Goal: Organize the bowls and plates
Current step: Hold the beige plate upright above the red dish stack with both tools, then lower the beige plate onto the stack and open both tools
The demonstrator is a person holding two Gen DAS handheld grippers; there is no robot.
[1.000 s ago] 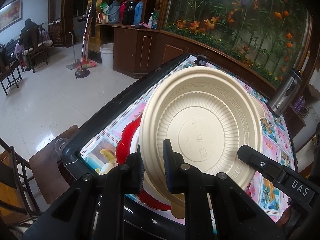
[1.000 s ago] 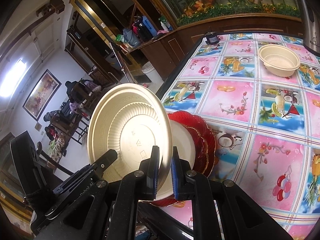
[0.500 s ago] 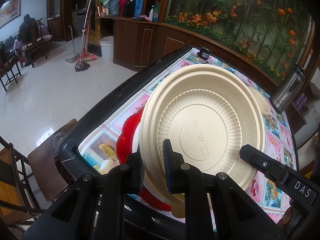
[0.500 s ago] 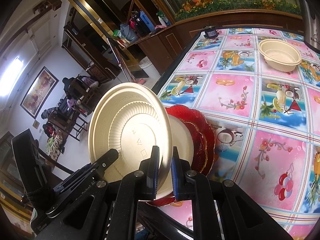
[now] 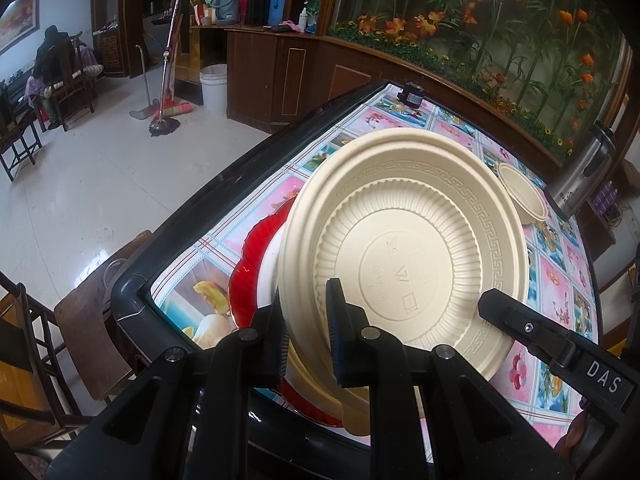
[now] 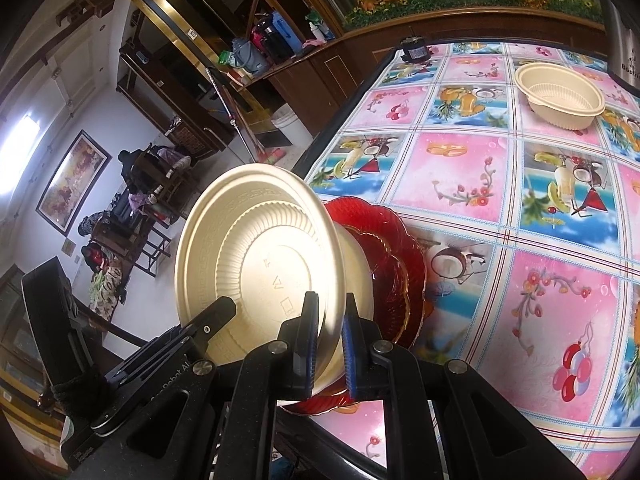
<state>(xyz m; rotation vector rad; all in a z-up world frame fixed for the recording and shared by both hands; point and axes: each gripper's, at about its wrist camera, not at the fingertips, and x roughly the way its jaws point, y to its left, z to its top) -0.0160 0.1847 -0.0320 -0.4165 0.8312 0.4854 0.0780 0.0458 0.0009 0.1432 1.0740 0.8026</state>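
Observation:
A cream plate (image 5: 400, 256) (image 6: 260, 264) is held tilted on edge, its ribbed underside facing both cameras. My left gripper (image 5: 306, 320) is shut on its near rim. My right gripper (image 6: 330, 332) is shut on the same rim further along; its finger (image 5: 504, 312) shows low right in the left wrist view. The plate hangs just over a stack of red plates (image 5: 250, 264) (image 6: 400, 264) with a pale plate (image 5: 268, 276) on top, at the table's near corner. A cream bowl (image 5: 524, 196) (image 6: 560, 96) stands far back on the table.
The table (image 6: 500, 184) has a patterned pink and blue cloth and a dark raised edge (image 5: 248, 160). A steel flask (image 5: 580, 184) stands by the bowl, and a small black object (image 6: 416, 50) sits at the far corner. A wooden chair (image 5: 92, 320) stands beside the near corner.

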